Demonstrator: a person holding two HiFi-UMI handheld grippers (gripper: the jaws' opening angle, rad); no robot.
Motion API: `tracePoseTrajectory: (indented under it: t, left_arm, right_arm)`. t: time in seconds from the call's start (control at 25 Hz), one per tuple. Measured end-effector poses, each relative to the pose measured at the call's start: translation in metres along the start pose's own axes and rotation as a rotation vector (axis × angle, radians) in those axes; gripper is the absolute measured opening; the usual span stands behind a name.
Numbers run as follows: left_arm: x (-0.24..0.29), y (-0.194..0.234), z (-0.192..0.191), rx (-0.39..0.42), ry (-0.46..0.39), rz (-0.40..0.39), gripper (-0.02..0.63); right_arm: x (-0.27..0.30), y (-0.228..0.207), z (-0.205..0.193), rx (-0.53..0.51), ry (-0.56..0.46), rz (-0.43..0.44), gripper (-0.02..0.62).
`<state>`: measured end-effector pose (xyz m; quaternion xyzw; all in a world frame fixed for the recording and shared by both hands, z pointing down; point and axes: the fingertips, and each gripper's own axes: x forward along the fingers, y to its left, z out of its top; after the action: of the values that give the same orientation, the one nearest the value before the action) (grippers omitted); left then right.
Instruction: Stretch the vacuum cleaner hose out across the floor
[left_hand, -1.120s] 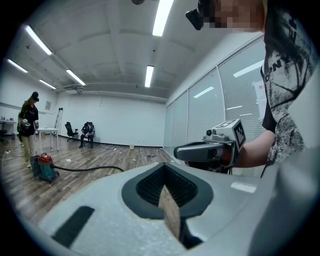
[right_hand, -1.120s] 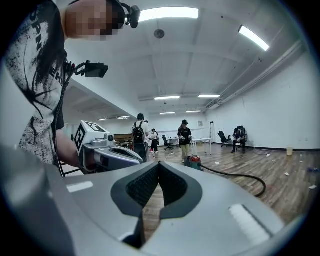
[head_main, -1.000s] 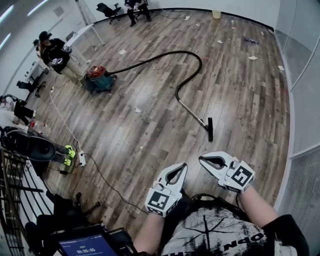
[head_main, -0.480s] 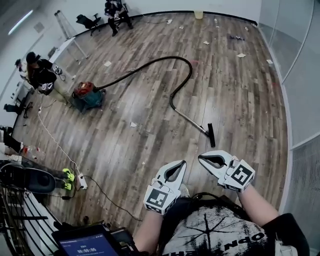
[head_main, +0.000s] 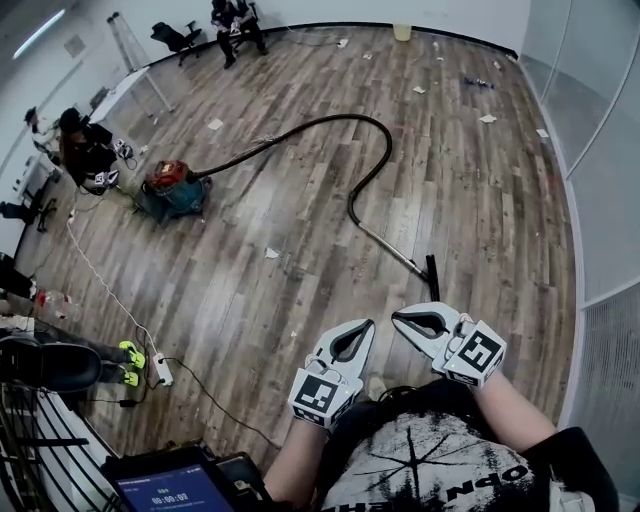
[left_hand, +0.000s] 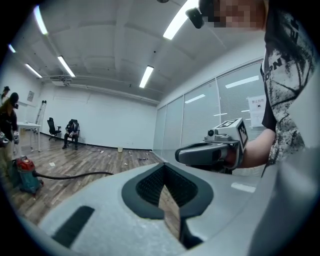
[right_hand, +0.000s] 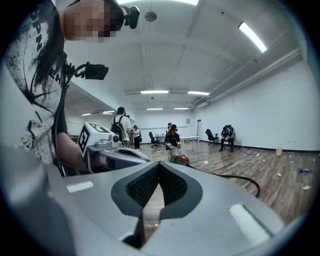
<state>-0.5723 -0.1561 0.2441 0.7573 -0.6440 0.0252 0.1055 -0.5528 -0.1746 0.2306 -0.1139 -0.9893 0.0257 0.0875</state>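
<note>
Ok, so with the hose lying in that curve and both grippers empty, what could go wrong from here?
1. The left gripper and right gripper are both shut and empty; they must open before taking the wand.
2. Pulling the curved hose may drag the vacuum cleaner instead of straightening it, and a person stands beside it.
3. The power strip lies on the floor to the left: a possible trip hazard.
</note>
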Motion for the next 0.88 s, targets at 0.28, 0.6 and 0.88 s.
tracePoseTrajectory:
  t: [0.28, 0.6, 0.88]
  left_arm:
    - [0.012, 0.025, 0.006, -0.003, -0.001, -0.022, -0.002]
    - [0.058, 0.047, 0.013, 0.017, 0.039, -0.068, -0.002]
    - [0.122, 0.103, 0.028, 0.019, 0.068, -0.003, -0.002]
  right_arm:
    - [0.017, -0.028, 0.002, 0.076, -0.025, -0.024, 0.006]
    - [0.029, -0.077, -0.001, 0.069, -0.013, -0.042, 0.006]
    - [0.052, -0.168, -0.003, 0.097, -0.032, -0.016, 0.006]
